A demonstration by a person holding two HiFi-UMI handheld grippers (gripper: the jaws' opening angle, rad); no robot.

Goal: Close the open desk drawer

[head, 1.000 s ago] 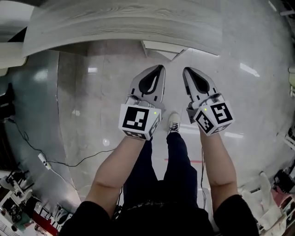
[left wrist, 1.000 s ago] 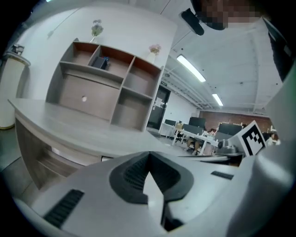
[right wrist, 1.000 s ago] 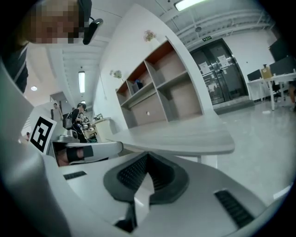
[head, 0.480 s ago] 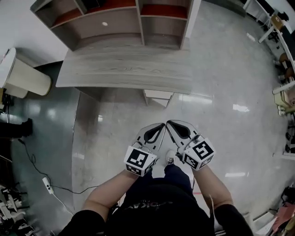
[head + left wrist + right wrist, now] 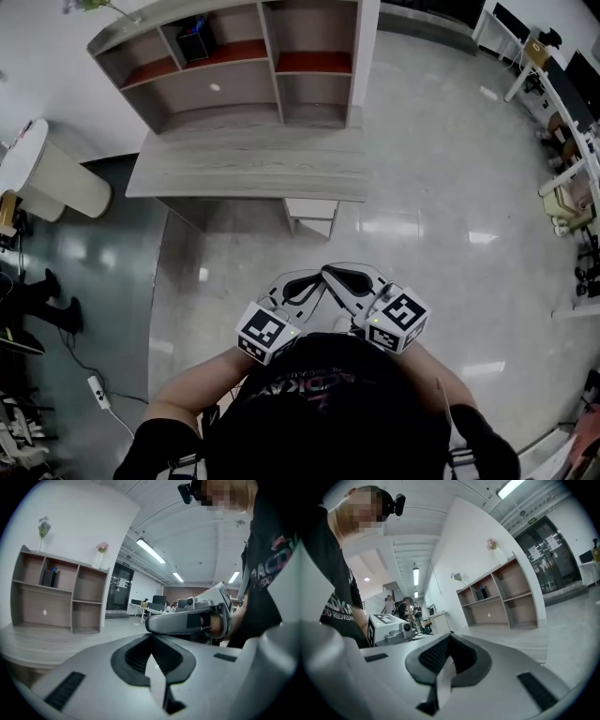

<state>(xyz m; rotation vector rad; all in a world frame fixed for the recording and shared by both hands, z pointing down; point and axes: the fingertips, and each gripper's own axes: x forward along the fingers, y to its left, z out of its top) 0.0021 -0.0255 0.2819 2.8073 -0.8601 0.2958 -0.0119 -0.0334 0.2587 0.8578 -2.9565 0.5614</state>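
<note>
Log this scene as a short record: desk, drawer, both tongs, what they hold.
desk: grey wood, cubby shelf at its back
drawer: white front shows under the desk's front edge; open or shut, cannot tell
left tongs: shut, empty
right tongs: shut, empty
position: both held close to the person's body, apart from the desk

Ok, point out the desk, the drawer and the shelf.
desk [image 5: 253, 173], head view, middle of top
drawer [image 5: 311, 209], head view, protruding pale part
shelf [image 5: 239, 89], head view, lower back panel
</note>
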